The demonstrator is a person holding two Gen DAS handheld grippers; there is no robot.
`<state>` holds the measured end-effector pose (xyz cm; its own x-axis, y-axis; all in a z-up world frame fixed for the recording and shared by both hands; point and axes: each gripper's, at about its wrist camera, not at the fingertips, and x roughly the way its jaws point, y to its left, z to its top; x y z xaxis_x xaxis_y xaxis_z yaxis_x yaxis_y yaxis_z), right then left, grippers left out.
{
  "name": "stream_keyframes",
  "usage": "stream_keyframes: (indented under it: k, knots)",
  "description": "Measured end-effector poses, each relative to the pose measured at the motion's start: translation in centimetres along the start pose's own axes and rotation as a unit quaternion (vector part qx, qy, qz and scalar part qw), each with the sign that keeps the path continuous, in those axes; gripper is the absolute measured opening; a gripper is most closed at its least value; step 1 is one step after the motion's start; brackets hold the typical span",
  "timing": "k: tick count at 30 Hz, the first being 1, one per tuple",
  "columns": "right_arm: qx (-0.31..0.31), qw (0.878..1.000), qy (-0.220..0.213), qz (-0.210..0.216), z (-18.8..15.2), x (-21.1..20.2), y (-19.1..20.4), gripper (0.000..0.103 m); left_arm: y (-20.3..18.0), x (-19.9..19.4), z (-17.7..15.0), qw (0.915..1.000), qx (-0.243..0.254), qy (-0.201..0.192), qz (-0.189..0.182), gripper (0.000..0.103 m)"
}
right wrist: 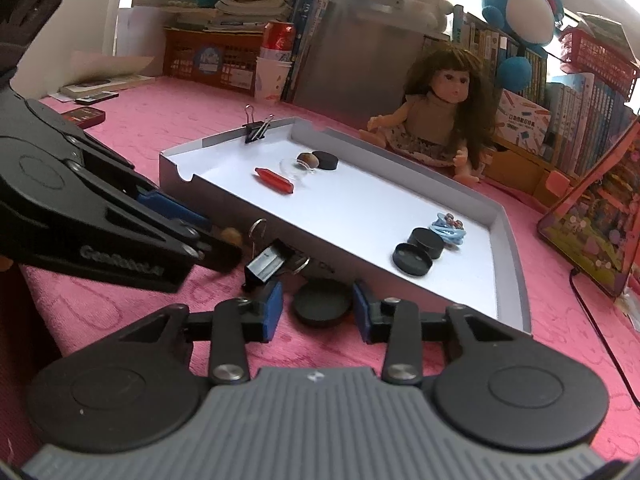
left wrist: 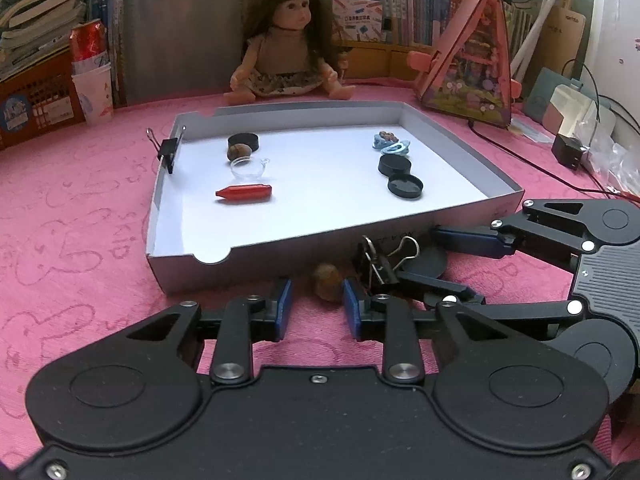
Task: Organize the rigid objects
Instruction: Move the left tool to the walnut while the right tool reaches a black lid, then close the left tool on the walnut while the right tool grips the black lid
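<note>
Left wrist view: the left gripper sits low over the pink cloth, just in front of the near wall of the shallow white tray. Its blue pads stand a narrow gap apart. A small brown nut lies on the cloth at the mouth of that gap; the pads flank it without visibly pressing on it. To the right, the right gripper reaches in, its fingers on either side of a black round lid. A black binder clip lies beside the nut. Inside the tray: a red crayon-shaped piece, a clear cup, black caps and blue pieces.

Right wrist view: the right gripper has the black round lid between its pads. The right pad appears to meet the lid's rim; a sliver of cloth shows at the left pad, so firm grip cannot be confirmed. The binder clip lies just beyond the left pad. The left gripper enters from the left, with the nut at its tips, close against the tray's outer wall.
</note>
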<state>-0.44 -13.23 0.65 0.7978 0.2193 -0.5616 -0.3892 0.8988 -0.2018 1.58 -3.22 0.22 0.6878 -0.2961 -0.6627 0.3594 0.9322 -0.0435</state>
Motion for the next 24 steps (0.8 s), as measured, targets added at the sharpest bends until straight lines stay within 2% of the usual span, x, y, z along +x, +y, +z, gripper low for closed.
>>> stream_keyframes:
  k: [1,18,21,24]
  knots:
    - [0.004,1.000,-0.002,0.001,0.0,-0.1,0.0,0.036,-0.1,0.0,0.0,1.0000,0.002,-0.002,0.001,0.026]
    - [0.055,0.998,0.014,0.014,-0.7,-0.6,-1.7,0.040,-0.5,0.4,0.0,0.9999,-0.001,-0.010,0.006,0.024]
    - [0.067,0.997,0.015,0.019,-0.9,-0.5,-1.9,0.037,-0.5,0.4,0.0,0.9999,-0.005,-0.013,0.006,0.019]
    - [0.070,0.997,0.015,0.029,-0.7,-0.8,-1.9,0.036,-0.4,0.2,0.1,0.9999,-0.009,-0.012,0.007,0.018]
